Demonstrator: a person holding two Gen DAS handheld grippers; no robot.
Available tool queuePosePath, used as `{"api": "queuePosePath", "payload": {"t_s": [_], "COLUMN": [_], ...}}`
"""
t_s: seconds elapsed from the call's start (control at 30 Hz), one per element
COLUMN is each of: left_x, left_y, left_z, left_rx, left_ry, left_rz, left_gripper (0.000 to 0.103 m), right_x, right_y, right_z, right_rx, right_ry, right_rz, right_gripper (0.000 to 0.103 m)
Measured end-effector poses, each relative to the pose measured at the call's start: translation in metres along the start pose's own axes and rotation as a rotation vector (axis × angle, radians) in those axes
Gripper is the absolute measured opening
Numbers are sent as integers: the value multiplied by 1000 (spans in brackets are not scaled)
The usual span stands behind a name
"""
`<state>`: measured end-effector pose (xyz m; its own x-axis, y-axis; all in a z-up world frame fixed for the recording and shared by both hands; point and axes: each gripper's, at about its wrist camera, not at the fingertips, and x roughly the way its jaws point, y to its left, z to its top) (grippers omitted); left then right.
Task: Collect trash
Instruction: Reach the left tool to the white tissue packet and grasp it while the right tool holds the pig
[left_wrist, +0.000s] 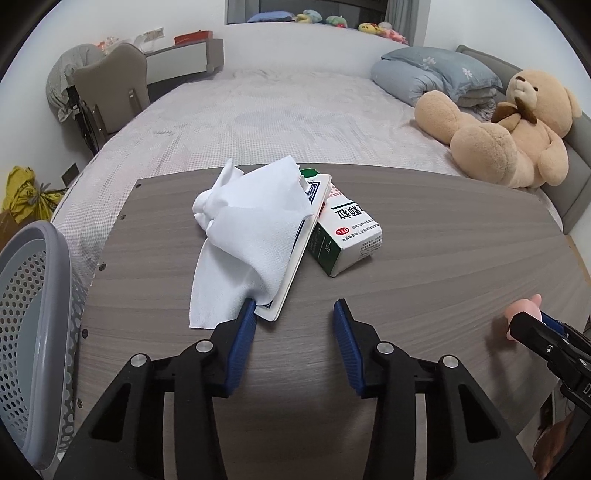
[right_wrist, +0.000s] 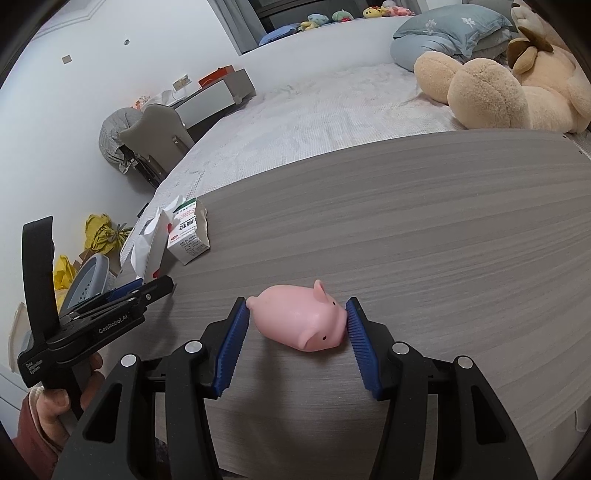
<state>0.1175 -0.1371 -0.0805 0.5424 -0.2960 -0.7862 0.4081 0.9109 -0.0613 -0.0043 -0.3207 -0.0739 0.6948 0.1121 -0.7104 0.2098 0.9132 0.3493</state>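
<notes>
On the grey wooden table (left_wrist: 443, 258) a crumpled white tissue (left_wrist: 243, 229) drapes over a flat white packet (left_wrist: 295, 258), which leans on a green-and-white medicine box (left_wrist: 351, 236). My left gripper (left_wrist: 294, 308) stands open just in front of them. Its left pad touches the tissue's near edge and the packet's corner, and its right pad touches nothing. In the right wrist view my right gripper (right_wrist: 297, 304) is shut on a pink pig toy (right_wrist: 299, 319) lying on the table. The same box (right_wrist: 188, 236) and the left gripper (right_wrist: 147, 288) show at the left there.
A grey perforated basket (left_wrist: 33, 332) stands by the table's left edge. Behind the table lies a bed (left_wrist: 277, 110) with a large teddy bear (left_wrist: 509, 136) and pillows (left_wrist: 436, 74). A chair (left_wrist: 110, 85) and yellow bags (left_wrist: 22, 192) are at the left.
</notes>
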Motion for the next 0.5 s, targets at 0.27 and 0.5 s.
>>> {"api": "queuePosePath", "payload": {"t_s": [0.27,0.5], "left_x": [-16,-32], "left_y": [9,31], "left_z": [-6,13], "left_rx": [2,-23], "left_ry": [14,-18], "left_rz": [-10,42], "left_gripper": [48,69], "right_x": [-2,1], "right_y": [1,4], "right_z": [-1,1], "right_rx": [3,1], "right_ry": [-2,5], "right_rz": [5,14], "right_gripper": [52,52]}}
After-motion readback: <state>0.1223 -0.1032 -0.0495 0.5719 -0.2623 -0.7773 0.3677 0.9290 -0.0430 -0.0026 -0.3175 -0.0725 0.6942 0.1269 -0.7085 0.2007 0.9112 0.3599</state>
